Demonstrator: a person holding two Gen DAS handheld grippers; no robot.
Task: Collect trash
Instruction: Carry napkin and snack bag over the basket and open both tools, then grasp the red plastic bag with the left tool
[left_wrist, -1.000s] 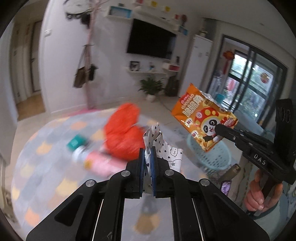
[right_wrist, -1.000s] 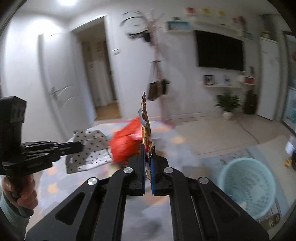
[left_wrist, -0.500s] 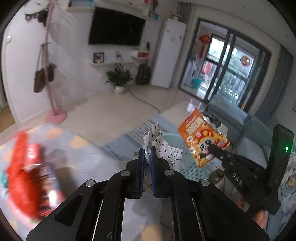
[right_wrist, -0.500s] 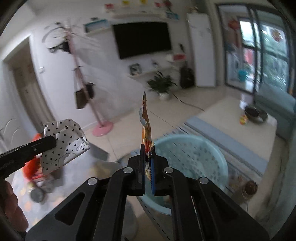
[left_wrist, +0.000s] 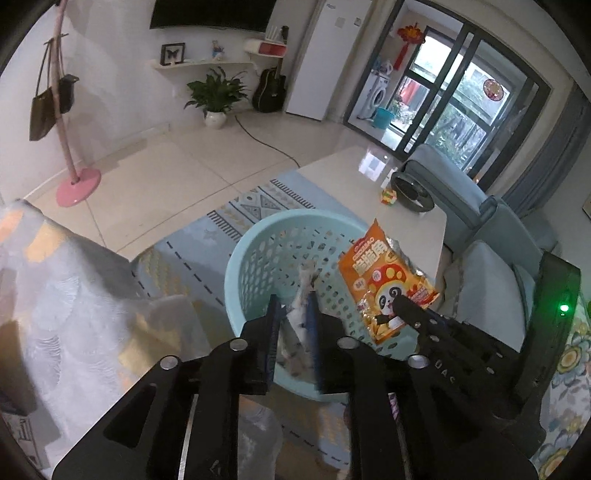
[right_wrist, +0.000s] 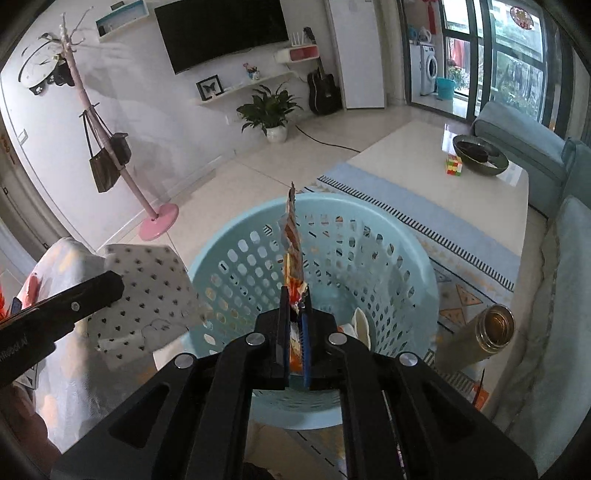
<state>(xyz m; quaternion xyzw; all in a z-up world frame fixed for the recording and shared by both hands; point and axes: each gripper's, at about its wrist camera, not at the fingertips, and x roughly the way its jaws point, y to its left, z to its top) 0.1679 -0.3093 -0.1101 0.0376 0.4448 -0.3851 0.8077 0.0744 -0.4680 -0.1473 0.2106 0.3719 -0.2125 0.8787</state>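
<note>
A light blue perforated basket (left_wrist: 258, 236) (right_wrist: 417, 273) stands on the rug below both grippers. My left gripper (left_wrist: 293, 314) has its jaws parted over the basket, and the white heart-print wrapper (left_wrist: 300, 325) (right_wrist: 147, 291) hangs blurred between them. My right gripper (right_wrist: 294, 310) is shut on an orange panda snack bag (right_wrist: 293, 258) (left_wrist: 384, 288), held upright over the basket's middle. White trash (right_wrist: 362, 326) lies at the basket's bottom.
A cloth-covered table (left_wrist: 55, 295) is at the left. A metal flask (right_wrist: 495, 328) stands right of the basket. A white coffee table (right_wrist: 443, 184) with a dark bowl (right_wrist: 480, 155) and a puzzle cube, a blue sofa (left_wrist: 498, 240), and a pink coat stand (right_wrist: 159, 221) surround the area.
Both grippers swung right from the table to above the basket. The left jaws have parted and the heart-print wrapper has slid lower between them. The right gripper keeps the snack bag.
</note>
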